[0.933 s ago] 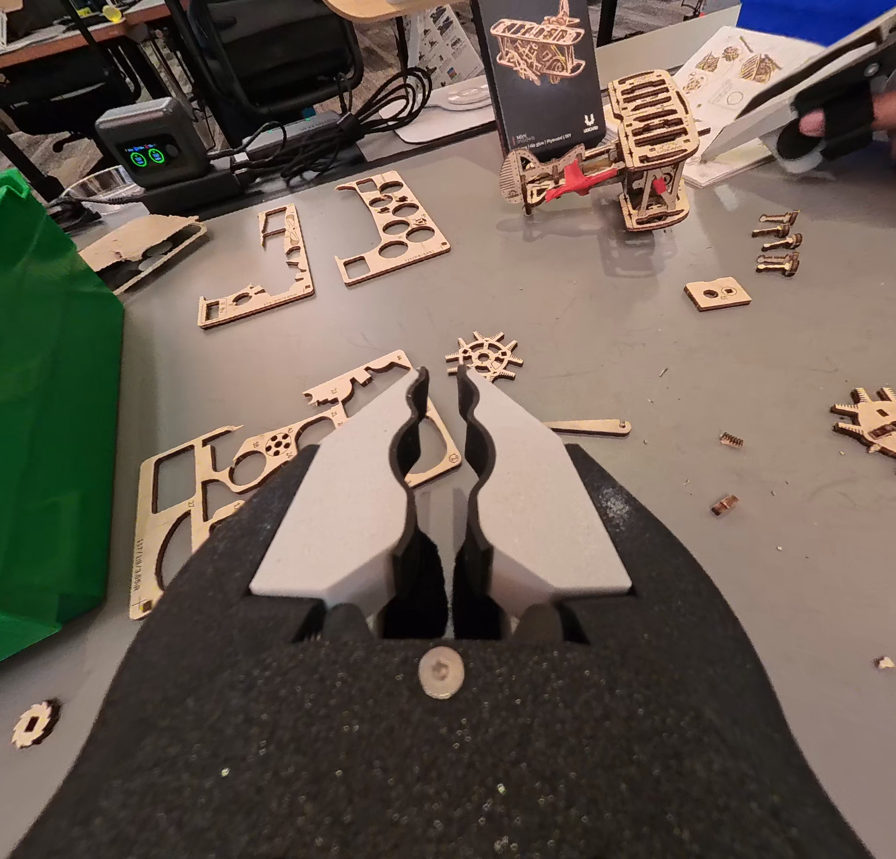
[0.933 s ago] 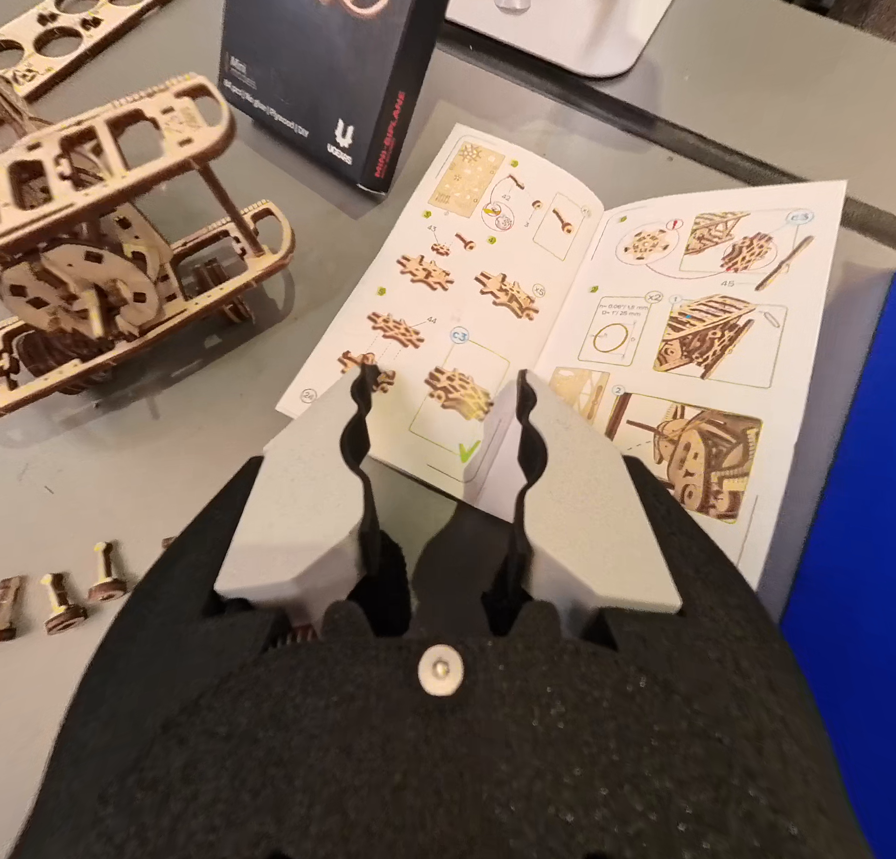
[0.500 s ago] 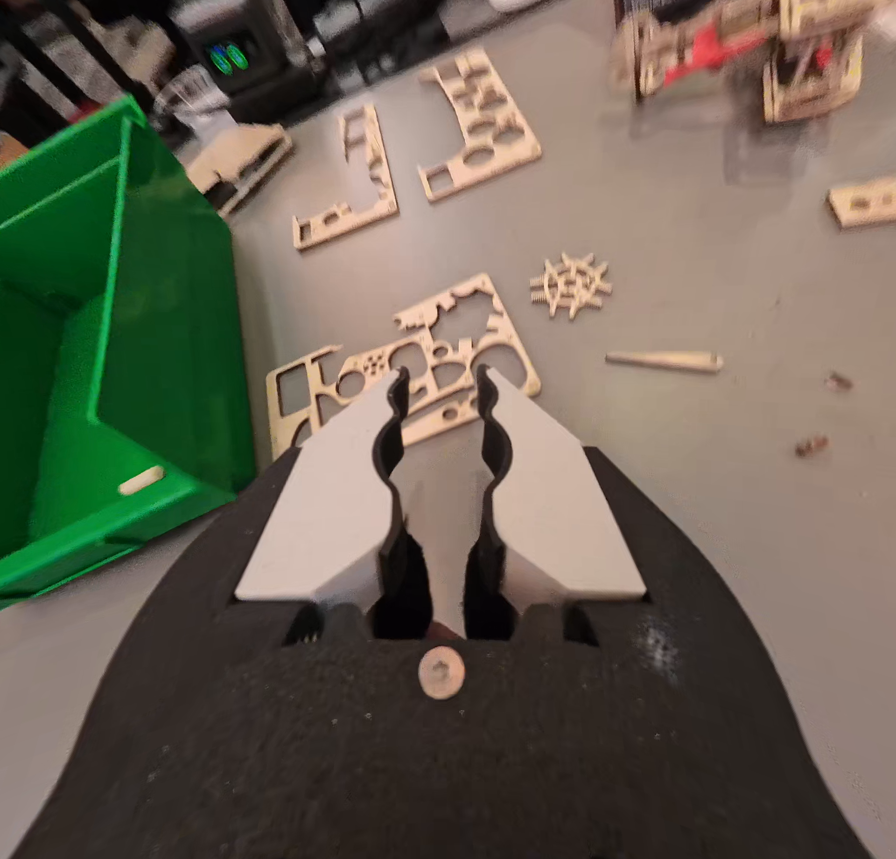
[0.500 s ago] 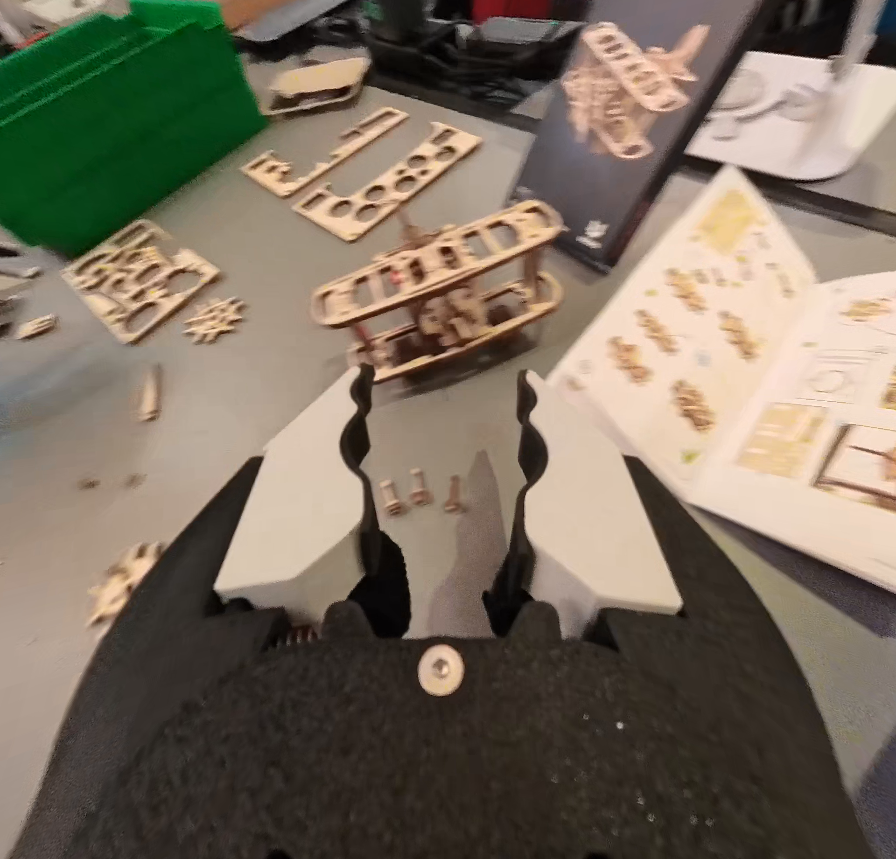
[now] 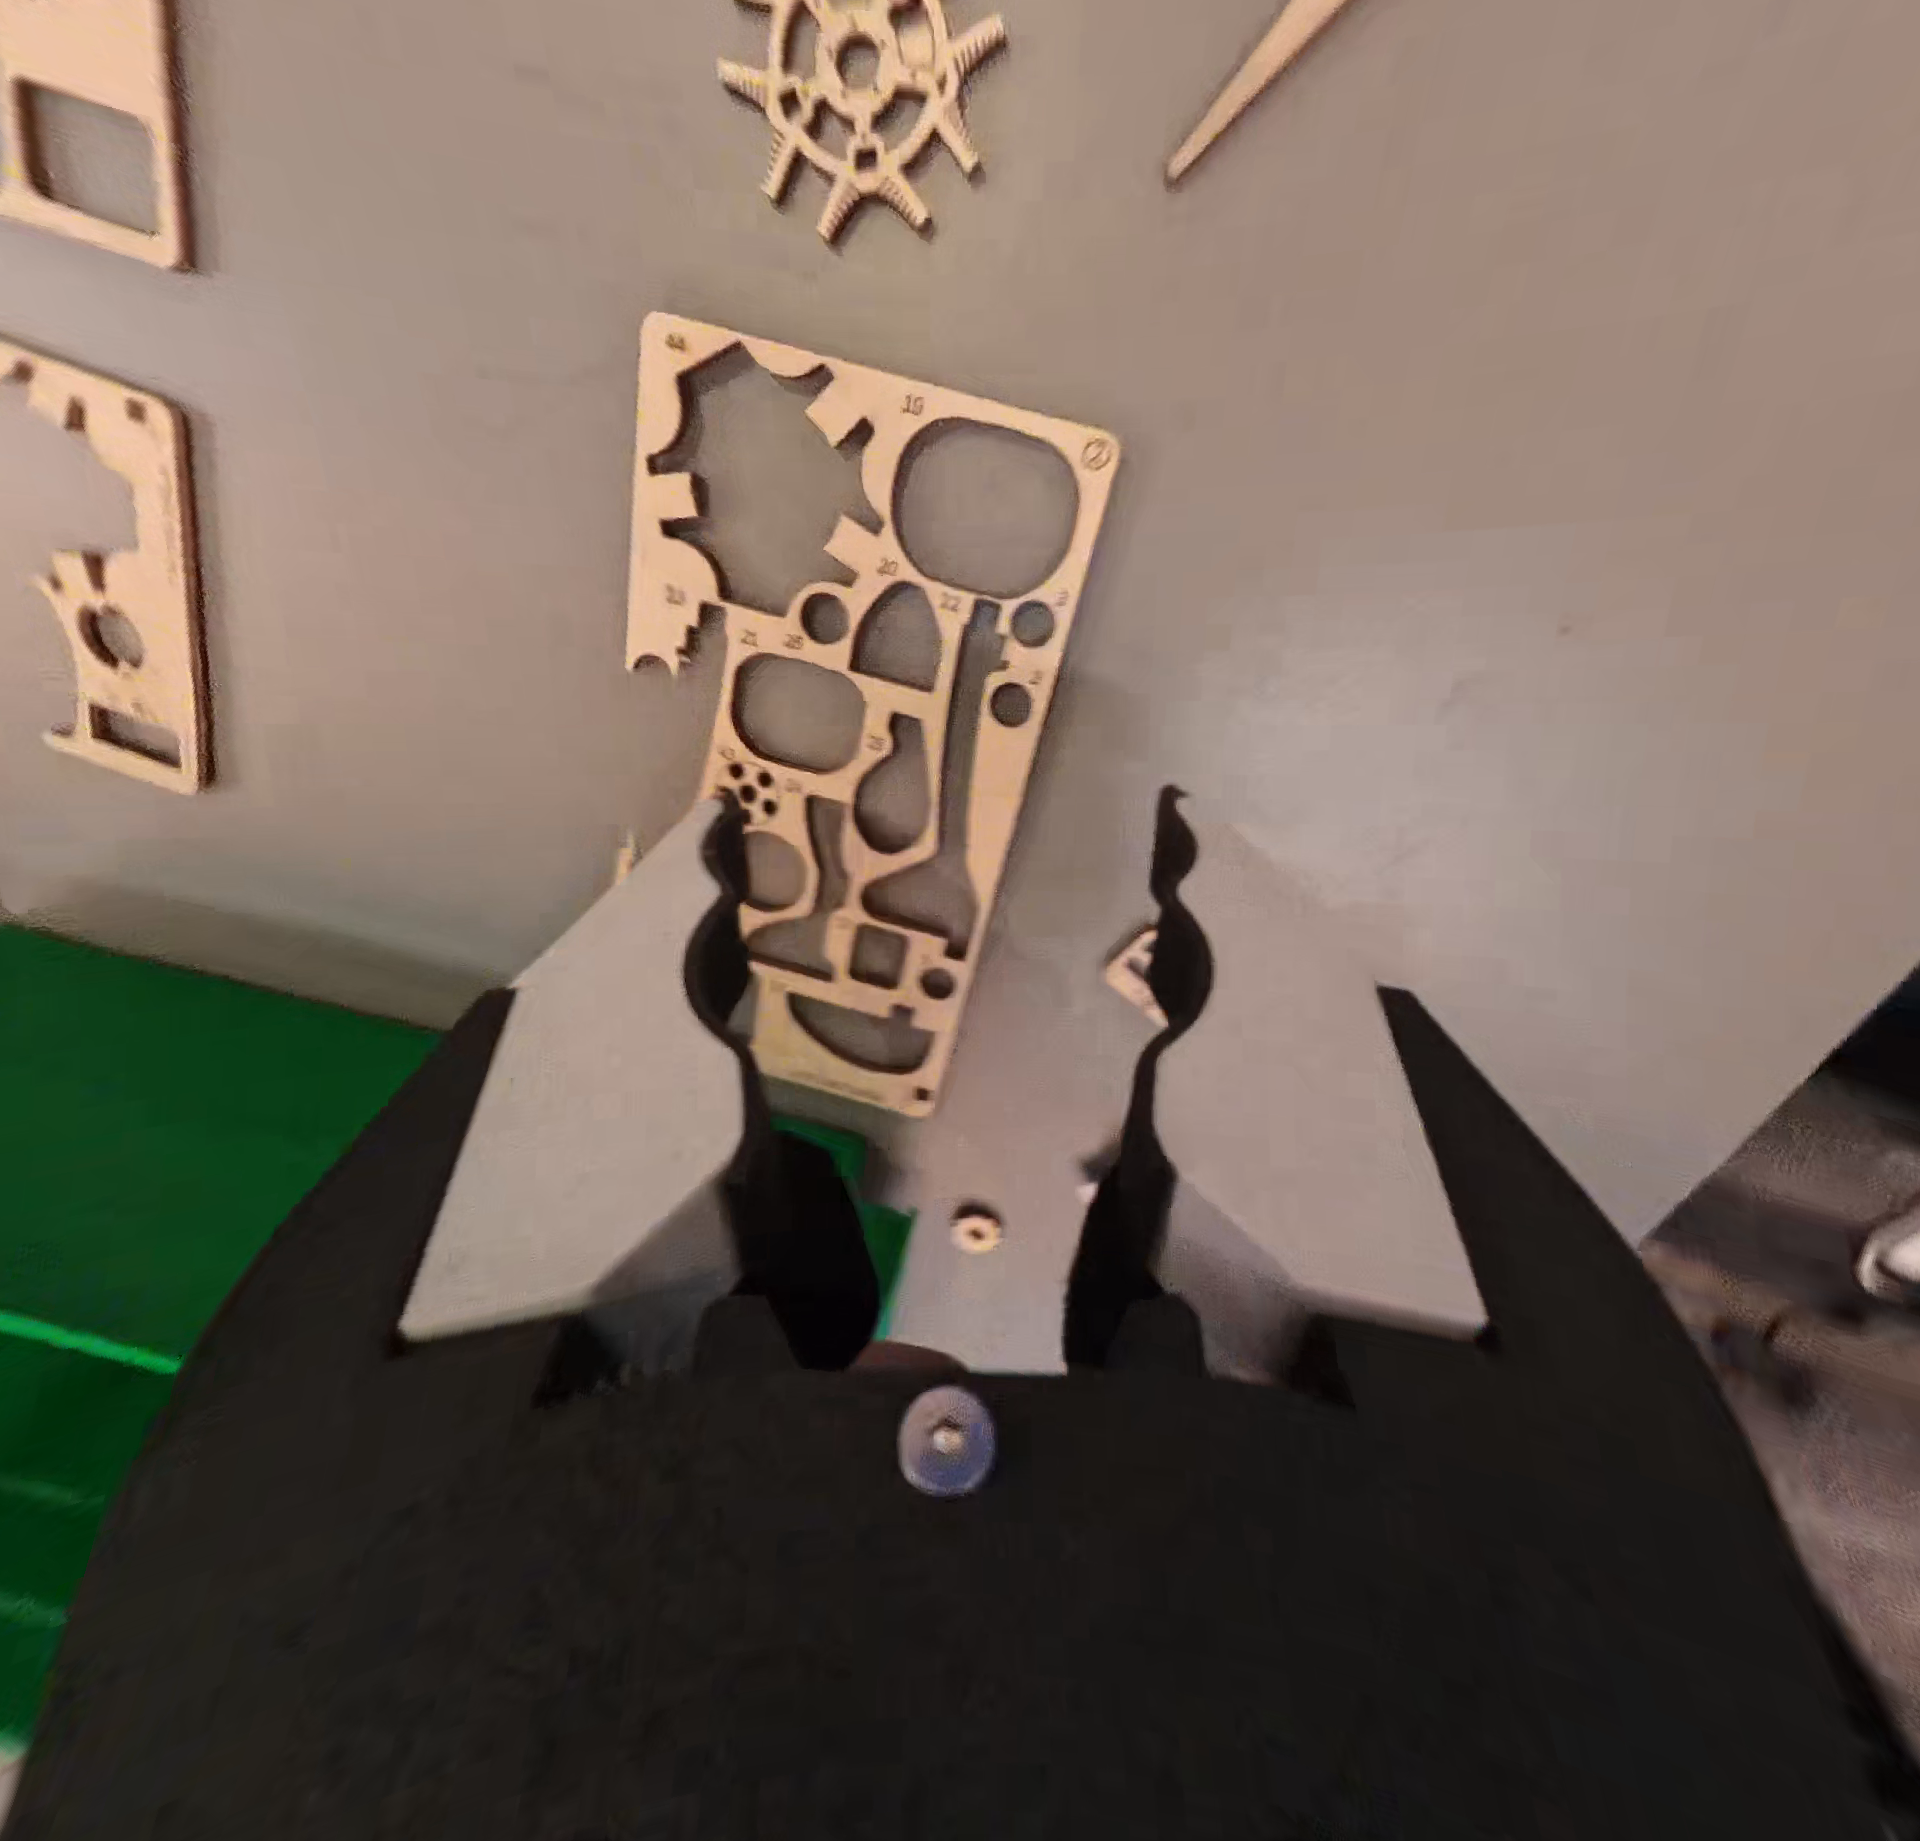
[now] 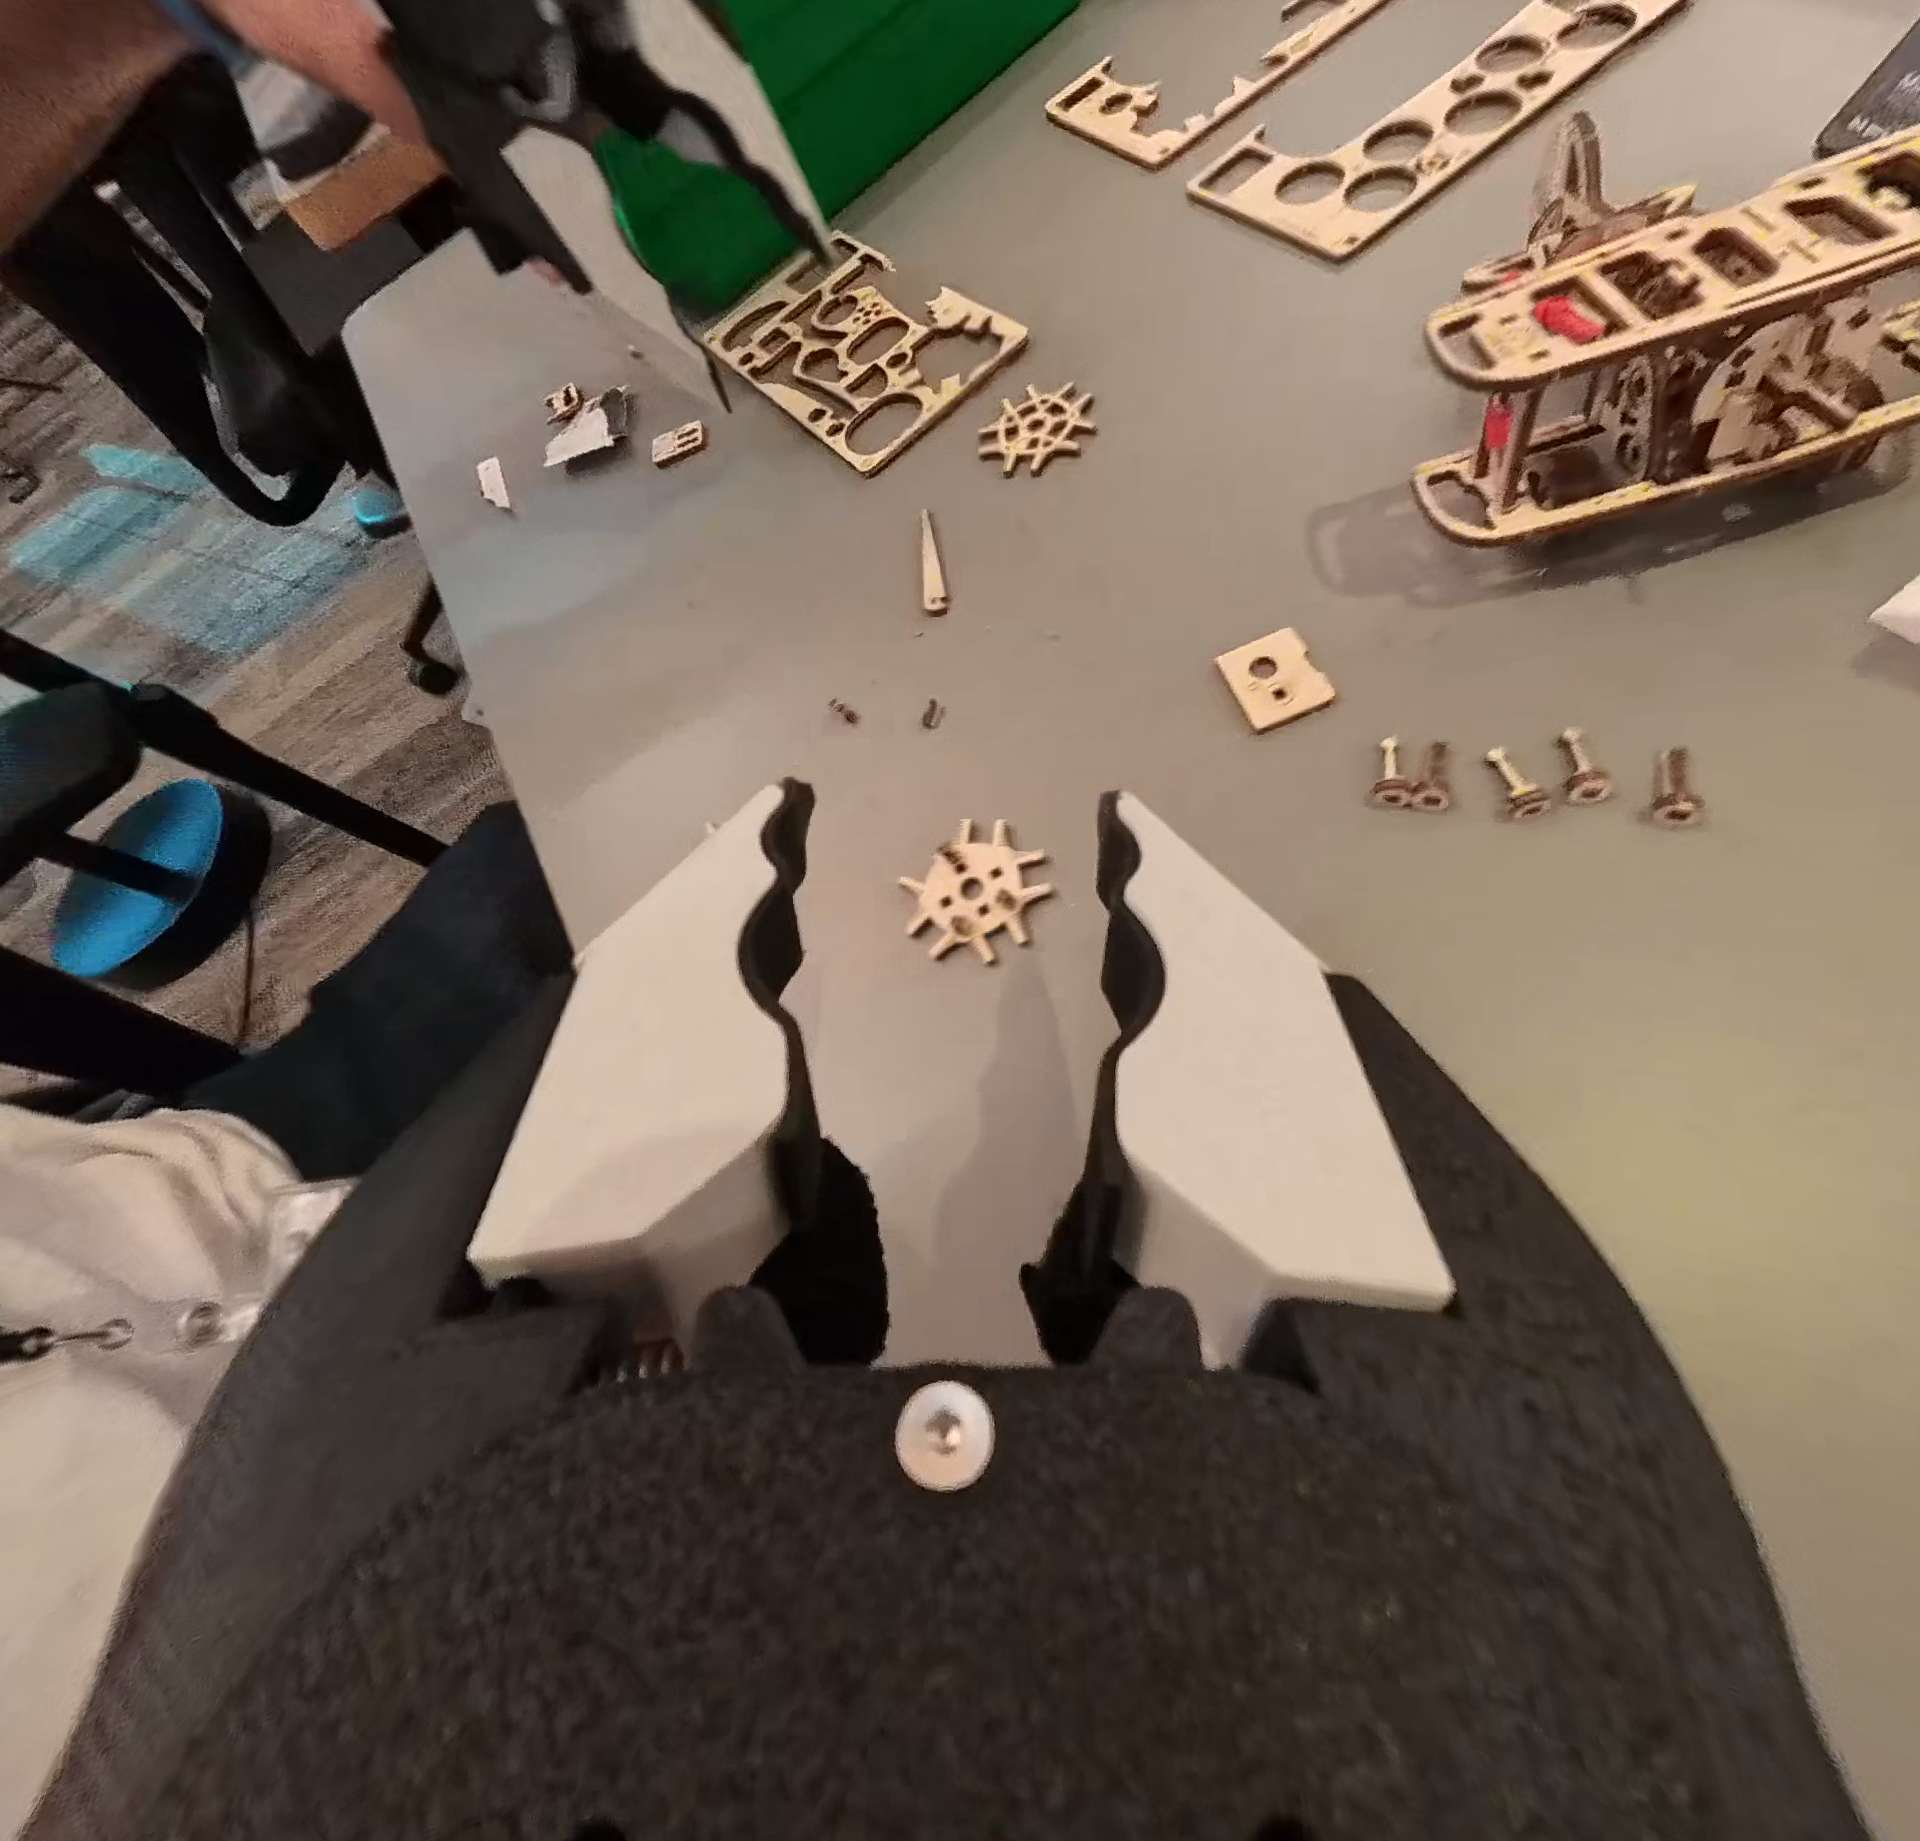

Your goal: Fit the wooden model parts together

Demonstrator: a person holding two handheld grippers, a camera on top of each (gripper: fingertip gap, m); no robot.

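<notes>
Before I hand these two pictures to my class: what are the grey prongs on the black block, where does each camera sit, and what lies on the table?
Each picture comes from a camera on a hand-held claw, looking along its two grey prongs. The left claw is open above a punched-out wooden sheet beside a green bin. The right claw is open too, with a small wooden gear lying on the grey table between its prongs. Farther off stand a half-built wooden biplane and a row of wooden pegs. Neither claw holds anything.
</notes>
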